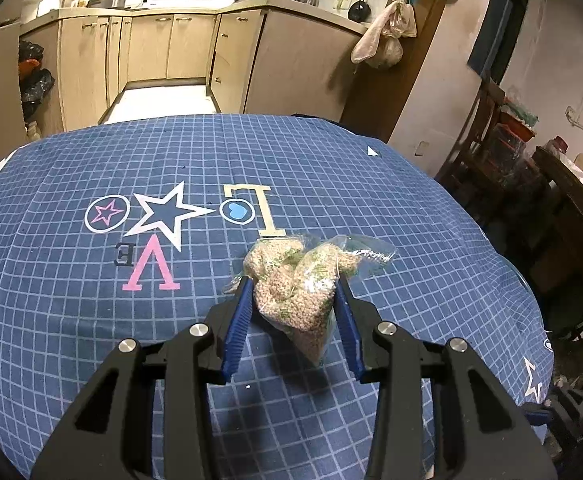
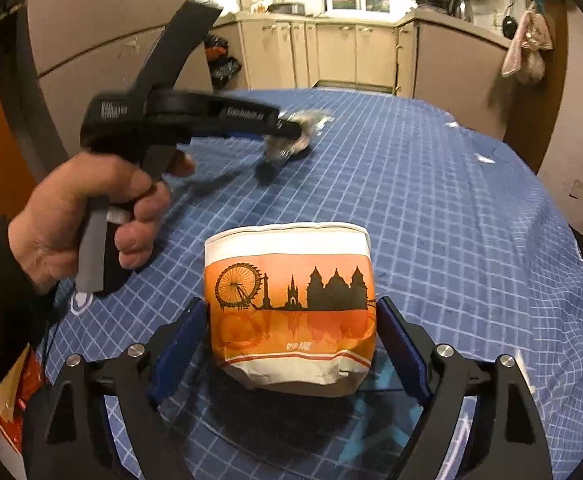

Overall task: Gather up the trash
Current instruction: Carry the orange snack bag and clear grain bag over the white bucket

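While the left claw (image 1: 293,294) is clamped on a clear plastic bag of beige pellets (image 1: 297,284), its blue pads (image 1: 238,320) pressing the bag's sides, the bag sits in the lower middle of the left wrist view, above the blue checked cloth (image 1: 91,300) that covers the surface. Whether the bag's bottom tip touches the cloth cannot be told. The crinkled open end of the bag points toward the printed letters and stars in the middle of that frame.

In the right wrist view, the right claw (image 2: 291,328) stands apart around an orange and white paper cup (image 2: 291,300) printed with a skyline and a Ferris wheel, at the lower middle of the frame. Its pads lie just beside the cup's sides without clearly pressing them. In the upper left of that frame a hand (image 2: 79,216) grips the left tool's handle, blurred.
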`<state>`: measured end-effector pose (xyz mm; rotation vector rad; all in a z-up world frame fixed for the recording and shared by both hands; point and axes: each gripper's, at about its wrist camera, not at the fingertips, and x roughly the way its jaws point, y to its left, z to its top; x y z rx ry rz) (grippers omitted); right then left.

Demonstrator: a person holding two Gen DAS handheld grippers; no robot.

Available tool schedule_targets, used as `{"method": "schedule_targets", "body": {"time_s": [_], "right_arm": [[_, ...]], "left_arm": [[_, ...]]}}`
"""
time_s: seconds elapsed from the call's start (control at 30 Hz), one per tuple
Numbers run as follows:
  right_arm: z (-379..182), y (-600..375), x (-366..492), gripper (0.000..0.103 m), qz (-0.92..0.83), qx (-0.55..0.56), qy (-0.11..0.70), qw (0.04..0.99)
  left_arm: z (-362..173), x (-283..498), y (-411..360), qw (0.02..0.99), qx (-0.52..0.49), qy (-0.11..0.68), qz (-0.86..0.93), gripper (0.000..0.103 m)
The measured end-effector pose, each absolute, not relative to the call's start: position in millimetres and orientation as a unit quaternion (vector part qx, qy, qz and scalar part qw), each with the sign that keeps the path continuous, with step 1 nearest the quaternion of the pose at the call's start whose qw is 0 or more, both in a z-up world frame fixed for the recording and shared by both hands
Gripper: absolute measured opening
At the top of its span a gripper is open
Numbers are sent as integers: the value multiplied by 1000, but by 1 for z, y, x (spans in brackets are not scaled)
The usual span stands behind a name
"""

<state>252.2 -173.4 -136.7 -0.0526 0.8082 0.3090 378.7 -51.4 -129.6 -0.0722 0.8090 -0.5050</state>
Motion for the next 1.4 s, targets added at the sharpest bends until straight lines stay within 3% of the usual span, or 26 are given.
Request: {"method": "schedule_targets", "body": {"time_s": [0.37,0.67,1.4], "right_arm": [[-106,-233,218,85,22,5,314,949],[-80,-252,190,85,-44,2,256,966],[-16,-301,56,85,-116,16,197,973]], "left_arm": [[-109,348,-47,916,-22,343,-207,37],[-62,251,-59,955,29,252,-157,37],[-13,138,-119,952,46,202,-225,37]]}}
